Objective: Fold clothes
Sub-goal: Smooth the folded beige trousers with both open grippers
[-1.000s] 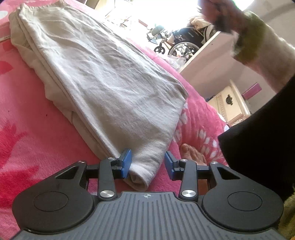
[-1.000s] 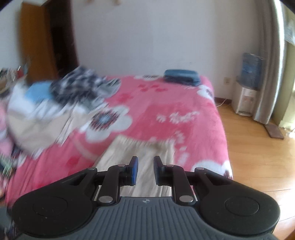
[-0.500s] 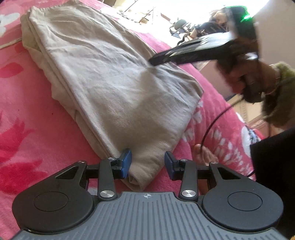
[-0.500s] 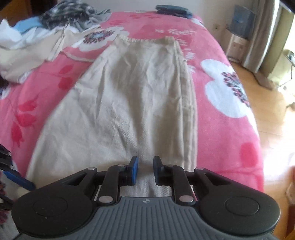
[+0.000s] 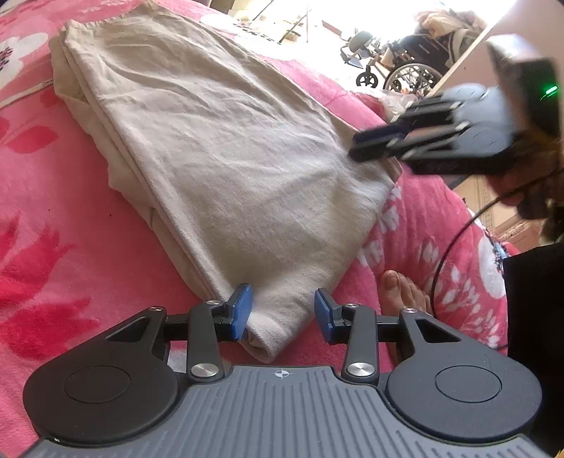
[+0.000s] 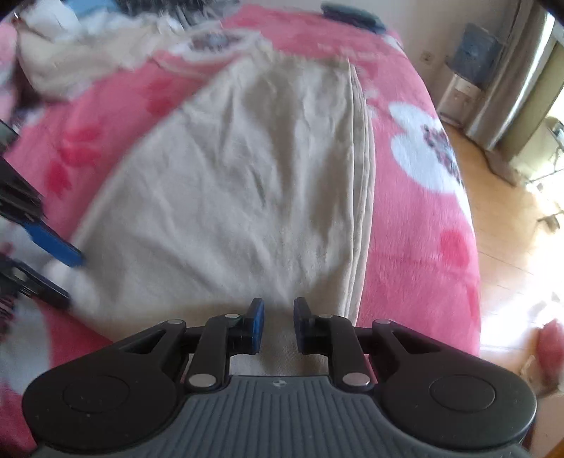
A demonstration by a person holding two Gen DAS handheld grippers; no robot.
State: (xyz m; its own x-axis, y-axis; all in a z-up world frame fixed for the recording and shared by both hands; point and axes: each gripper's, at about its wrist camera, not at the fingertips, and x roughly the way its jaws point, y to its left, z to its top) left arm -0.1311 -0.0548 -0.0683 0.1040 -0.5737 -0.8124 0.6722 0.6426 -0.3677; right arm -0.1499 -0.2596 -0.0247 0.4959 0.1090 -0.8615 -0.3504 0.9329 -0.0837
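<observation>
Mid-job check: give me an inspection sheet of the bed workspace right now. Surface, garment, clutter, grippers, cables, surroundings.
Surface: pink floral blanket covering the bed, soft and uneven.
Job's things: beige garment lying lengthwise, already folded into layers; stacked edges show along one side.
Clutter: loose pile of clothes at the far end; a dark folded item near the far edge.
Grippers: left gripper open, straddling the garment's near corner, right pad clear of the cloth. Right gripper narrowly open over the near hem, nothing pinched.
Cables: black cable hanging below the right gripper.
Surroundings: wheelchair, water dispenser, wooden floor, a bare foot.
</observation>
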